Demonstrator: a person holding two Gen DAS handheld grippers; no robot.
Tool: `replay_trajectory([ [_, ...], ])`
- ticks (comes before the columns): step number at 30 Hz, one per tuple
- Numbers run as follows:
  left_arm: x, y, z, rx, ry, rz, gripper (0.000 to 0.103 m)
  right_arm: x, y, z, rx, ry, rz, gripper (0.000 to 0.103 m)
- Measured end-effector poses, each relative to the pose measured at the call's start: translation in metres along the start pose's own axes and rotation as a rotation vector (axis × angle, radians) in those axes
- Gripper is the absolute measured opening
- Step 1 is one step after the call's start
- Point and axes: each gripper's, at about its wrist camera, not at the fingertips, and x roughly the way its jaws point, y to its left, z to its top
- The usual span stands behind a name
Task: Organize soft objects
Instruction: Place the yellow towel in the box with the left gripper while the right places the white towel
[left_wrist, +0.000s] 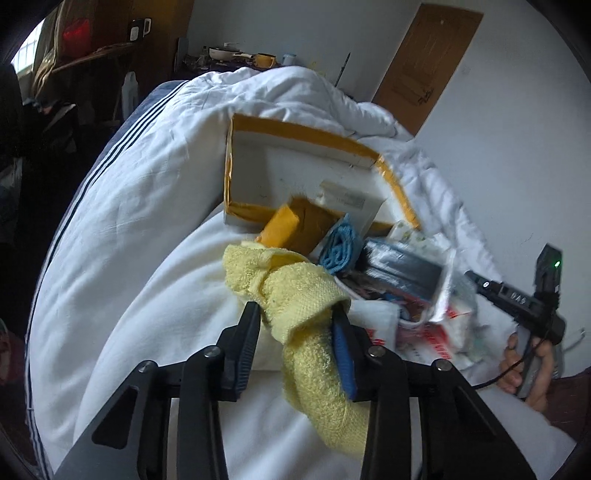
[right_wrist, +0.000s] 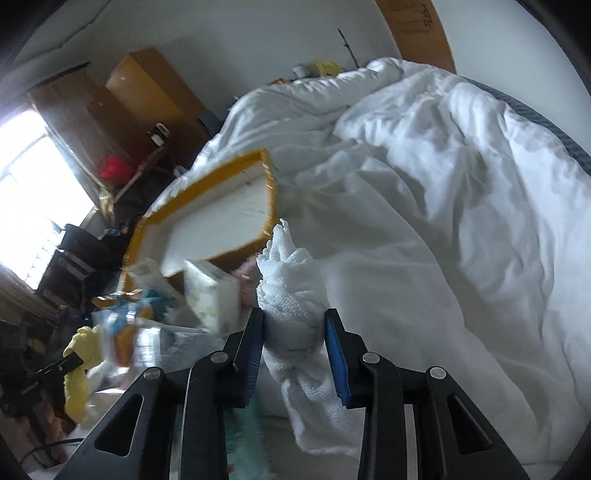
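My left gripper (left_wrist: 295, 314) is shut on a yellow towel (left_wrist: 295, 295) and holds it above the white bed, just short of an open white foam box with yellow tape (left_wrist: 295, 162). My right gripper (right_wrist: 293, 319) is shut on a white towel (right_wrist: 291, 288), held up near the same box (right_wrist: 221, 229). A blue rolled cloth (left_wrist: 340, 247) and an orange sponge (left_wrist: 282, 225) lie at the box's near edge. The yellow towel also shows in the right wrist view (right_wrist: 79, 369) at the lower left.
A white duvet (left_wrist: 147, 184) covers the bed. A pile of plastic-wrapped packets (left_wrist: 406, 280) and a tissue pack (right_wrist: 212, 295) lie beside the box. The right hand-held gripper's body (left_wrist: 524, 295) shows at the right. Wooden cabinets (right_wrist: 110, 110) and a window stand beyond the bed.
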Motion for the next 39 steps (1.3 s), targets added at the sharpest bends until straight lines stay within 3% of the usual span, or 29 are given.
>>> replay_trajectory([
  [5,-0.032,0.006,0.014,-0.04,-0.046,-0.123,0.037,-0.023,0.019,0.007,-0.035,-0.043,0.071,0.035],
  [10,-0.046,0.0,0.042,-0.017,-0.098,-0.162,0.037,-0.038,0.045,0.027,-0.088,-0.064,0.128,0.035],
  [15,-0.018,-0.018,0.098,0.048,-0.128,-0.098,0.037,-0.02,0.08,0.066,-0.15,-0.043,0.135,0.035],
  [20,0.048,-0.03,0.148,0.13,-0.081,0.021,0.037,0.038,0.108,0.118,-0.158,0.009,0.114,0.035],
  [22,0.073,-0.027,0.16,0.143,-0.055,0.029,0.037,0.066,0.113,0.132,-0.148,0.058,0.095,0.035],
  [29,0.133,0.001,0.164,0.067,0.032,0.025,0.037,0.128,0.122,0.138,-0.146,0.112,0.051,0.035],
  [32,0.143,0.001,0.162,0.1,0.051,0.069,0.037,0.145,0.119,0.138,-0.151,0.128,0.001,0.035],
  [38,0.157,0.007,0.158,0.121,0.107,0.101,0.039,0.156,0.113,0.138,-0.148,0.139,-0.017,0.039],
  [39,0.158,0.007,0.158,0.121,0.109,0.103,0.043,0.158,0.112,0.137,-0.148,0.14,-0.014,0.039],
])
